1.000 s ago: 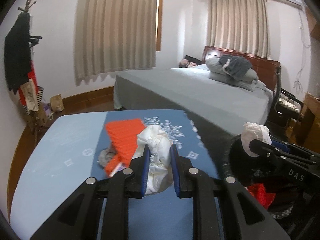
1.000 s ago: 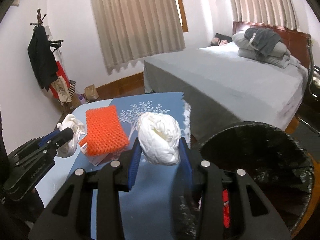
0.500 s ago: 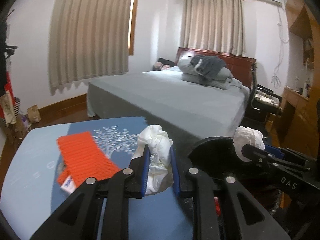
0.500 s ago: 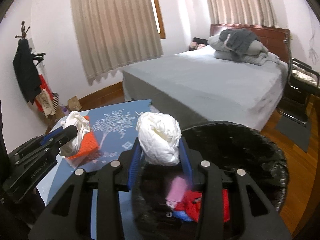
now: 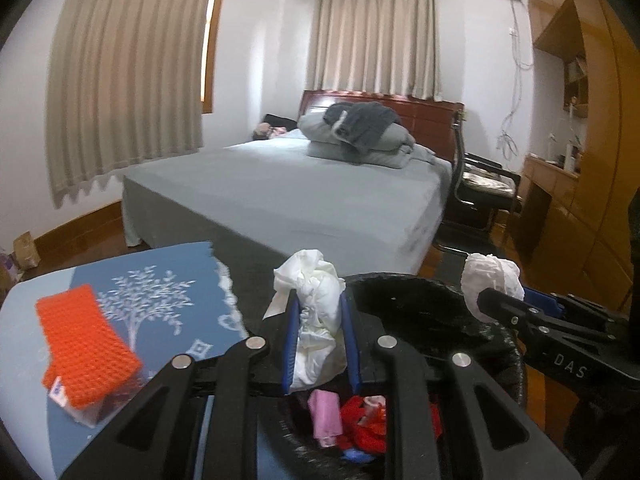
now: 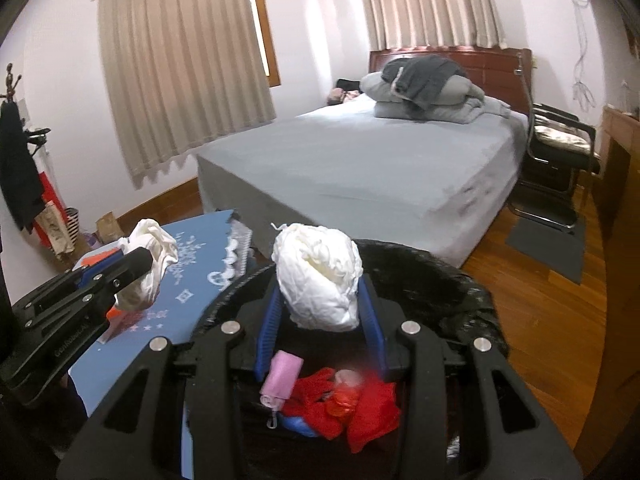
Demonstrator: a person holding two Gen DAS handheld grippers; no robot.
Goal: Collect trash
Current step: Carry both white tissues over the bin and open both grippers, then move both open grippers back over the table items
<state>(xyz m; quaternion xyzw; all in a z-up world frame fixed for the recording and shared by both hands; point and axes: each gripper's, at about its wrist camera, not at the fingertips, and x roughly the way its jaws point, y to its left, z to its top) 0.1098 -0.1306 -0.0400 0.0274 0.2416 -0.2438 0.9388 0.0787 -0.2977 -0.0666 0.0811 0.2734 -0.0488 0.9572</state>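
My left gripper [image 5: 320, 340] is shut on a crumpled white tissue wad [image 5: 316, 300] and holds it over the near rim of the black-lined trash bin [image 5: 420, 300]. My right gripper [image 6: 320, 320] is shut on a rounder white tissue ball [image 6: 318, 276] and holds it above the open trash bin [image 6: 460, 292]. The bin holds red, pink and blue trash [image 6: 340, 400]. Each gripper shows in the other's view: the right one [image 5: 492, 300] at the right, the left one [image 6: 136, 264] at the left.
A blue table [image 5: 160, 288] with a white tree print stands left of the bin; an orange knitted piece [image 5: 84, 340] lies on it over a clear packet. A grey bed [image 5: 300, 188] lies behind. A black chair [image 6: 560, 152] and wooden cabinets [image 5: 580, 200] stand right.
Both grippers have moved right from over the table to above the bin, each still holding its tissue. The bin's contents have come into view under them.
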